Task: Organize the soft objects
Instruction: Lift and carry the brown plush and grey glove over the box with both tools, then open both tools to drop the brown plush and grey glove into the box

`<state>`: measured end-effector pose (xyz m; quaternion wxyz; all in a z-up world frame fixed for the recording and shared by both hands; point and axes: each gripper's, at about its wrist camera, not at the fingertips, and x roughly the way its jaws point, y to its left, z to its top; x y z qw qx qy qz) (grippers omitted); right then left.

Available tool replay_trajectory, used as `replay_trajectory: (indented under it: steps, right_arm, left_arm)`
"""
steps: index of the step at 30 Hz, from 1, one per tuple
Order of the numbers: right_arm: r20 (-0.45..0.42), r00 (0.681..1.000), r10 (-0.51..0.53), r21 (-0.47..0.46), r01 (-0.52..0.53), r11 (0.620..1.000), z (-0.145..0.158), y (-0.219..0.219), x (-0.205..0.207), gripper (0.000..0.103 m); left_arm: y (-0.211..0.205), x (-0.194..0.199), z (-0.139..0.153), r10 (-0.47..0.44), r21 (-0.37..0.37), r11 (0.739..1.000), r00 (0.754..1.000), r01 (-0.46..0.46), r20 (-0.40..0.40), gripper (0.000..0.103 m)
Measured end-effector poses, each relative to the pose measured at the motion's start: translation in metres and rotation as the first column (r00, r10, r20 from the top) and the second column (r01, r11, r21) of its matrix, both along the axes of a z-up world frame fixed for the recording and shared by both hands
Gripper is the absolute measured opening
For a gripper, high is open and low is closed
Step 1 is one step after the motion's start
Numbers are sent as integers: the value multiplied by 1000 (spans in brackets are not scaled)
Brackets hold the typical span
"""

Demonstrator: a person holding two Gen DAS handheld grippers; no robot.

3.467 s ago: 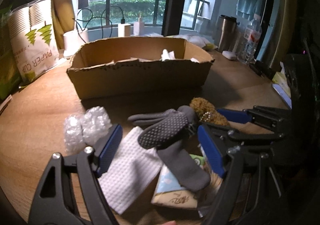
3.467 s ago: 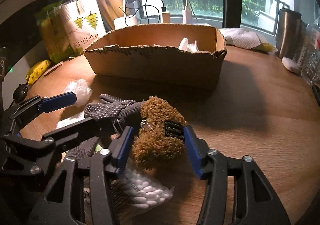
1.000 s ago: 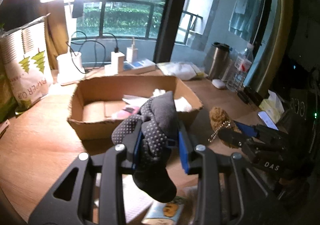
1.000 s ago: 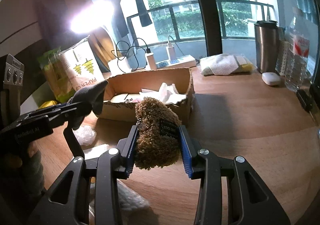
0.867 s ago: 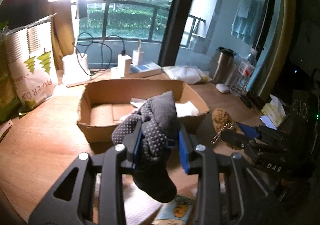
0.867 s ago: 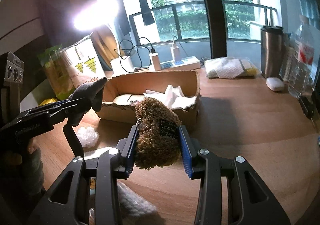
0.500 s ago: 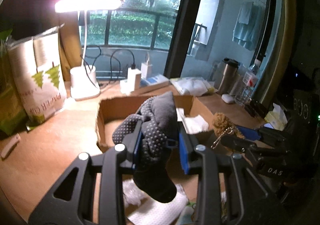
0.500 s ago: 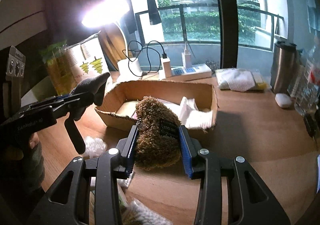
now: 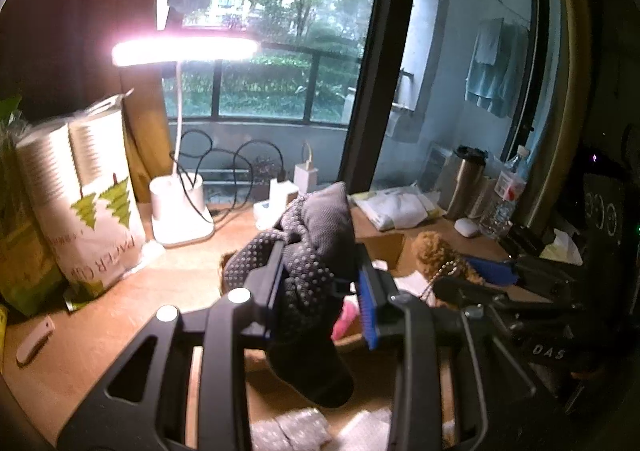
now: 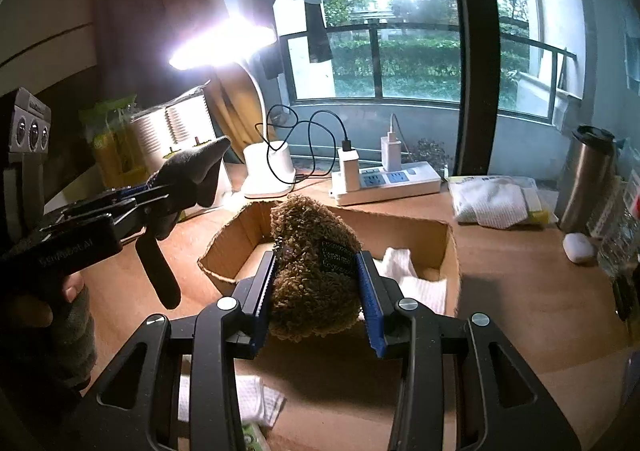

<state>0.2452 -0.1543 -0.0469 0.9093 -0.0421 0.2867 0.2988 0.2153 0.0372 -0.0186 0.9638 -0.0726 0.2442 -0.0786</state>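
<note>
left gripper (image 9: pixel 320 287) clamps the grey dotted fabric sock (image 9: pixel 312 251); right gripper (image 10: pixel 316 291) clamps the brown fuzzy plush toy (image 10: pixel 312 271), both above the open cardboard box (image 10: pixel 450 251). carry each fully past the rim before letting go.

A grey sock (image 9: pixel 316 251) with dotted grip soles is clamped bunched between the left tongs (image 9: pixel 320 291), its toe dangling. A brown curly plush toy (image 10: pixel 314 271) bearing a dark label is held above the open cardboard box (image 10: pixel 450 247), where white cloths (image 10: pixel 404 271) lie.

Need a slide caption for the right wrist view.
Right gripper holding a brown plush toy above the cardboard box.
</note>
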Motion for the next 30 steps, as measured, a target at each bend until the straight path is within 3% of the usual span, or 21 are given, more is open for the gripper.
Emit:
replay_trajectory:
  steps: [7,19,20,24,30]
  right_arm:
    - [16,1000,6,0,-6,1000,2,21,15,41]
    - [-26,1000,-1,-27,0,1000,-15,35,39,41]
    - [-30,1000,-3,-33,2,999,-17,37,42,41]
    - [-37,999,-5,-42,3,999,-21,42,48,41]
    - [-51,999,-3,-50,1,999,-26,51,55,41]
  left_arm:
    - [10,21,-15,22,19,1000,1000,-22,14,33]
    - [14,58,-59,10,-5,1000,994,-11,-112,37]
    - [13,61,-62,13,-5,1000,992,-14,-122,39]
    - [19,64,-66,26,-37,999,990,-31,-136,73]
    - [27,57,-63,36,-53,998,992,-43,-123,75]
